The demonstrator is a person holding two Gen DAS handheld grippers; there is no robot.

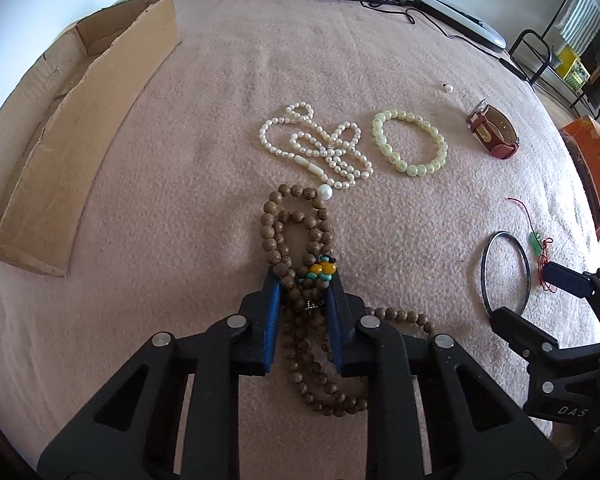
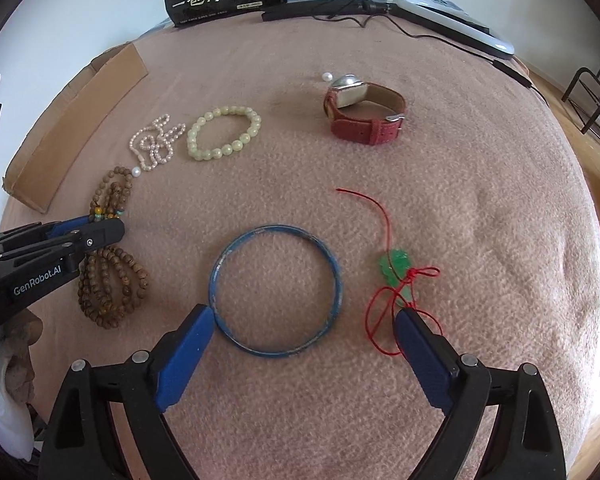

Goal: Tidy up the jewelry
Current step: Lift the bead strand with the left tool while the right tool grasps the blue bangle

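Your left claw (image 1: 305, 280) pinches the wooden bead strand (image 1: 296, 236); lift slowly so loops don't snag the pearl necklace (image 1: 316, 148). Right claw (image 2: 303, 322) gapes empty astride the blue bangle (image 2: 276, 290).

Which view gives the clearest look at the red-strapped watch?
The right wrist view. The watch sits near the middle there, with its silver case, strap loop and buckle all plain. In the left wrist view the watch is small, off toward the right edge, and its case is seen only edge-on.
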